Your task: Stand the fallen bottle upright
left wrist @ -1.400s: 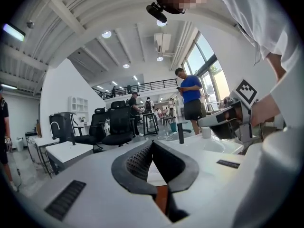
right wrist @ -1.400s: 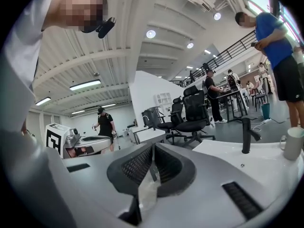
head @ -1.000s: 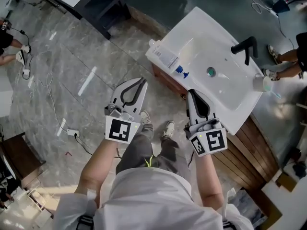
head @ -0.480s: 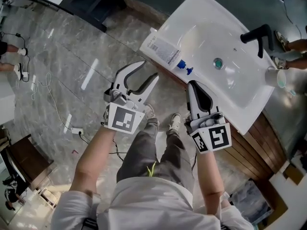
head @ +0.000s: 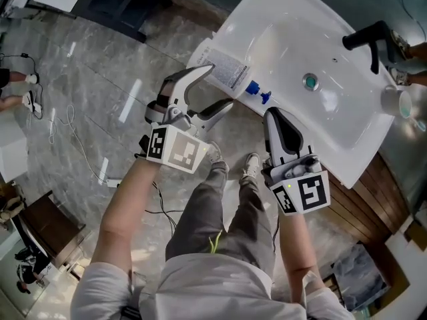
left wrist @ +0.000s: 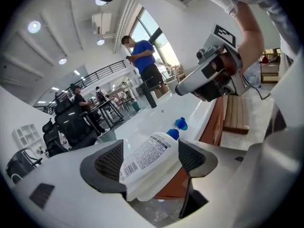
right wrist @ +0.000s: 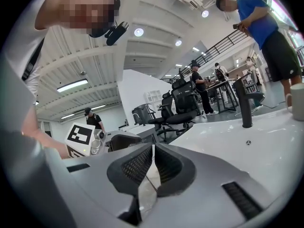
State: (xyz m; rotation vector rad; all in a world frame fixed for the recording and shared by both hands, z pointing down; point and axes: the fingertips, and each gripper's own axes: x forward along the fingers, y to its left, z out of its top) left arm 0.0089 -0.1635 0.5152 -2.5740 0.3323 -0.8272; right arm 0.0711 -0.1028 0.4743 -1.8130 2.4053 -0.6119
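Observation:
A white bottle [head: 227,71] with a printed label and a blue pump [head: 257,93] lies on its side on the near left edge of the white sink top [head: 333,122]. My left gripper [head: 221,85] reaches over that end with its jaws opening. In the left gripper view the bottle [left wrist: 142,158] lies between the pads [left wrist: 108,163], with a gap on each side. My right gripper [head: 270,113] hangs just in front of the sink edge, to the right of the pump. It is shut and empty [right wrist: 153,163].
A black faucet [head: 370,39], a round drain [head: 309,81] and a white cup [head: 395,102] sit farther along the sink. A wooden cabinet [head: 363,199] stands under it. Cables [head: 73,149] lie on the marble floor. Bystanders and office chairs [right wrist: 183,106] are beyond.
The left gripper's jaws went from shut to wide apart, and it moved toward the sink until the bottle's end lay between them. The right gripper shifted slightly closer to the sink edge.

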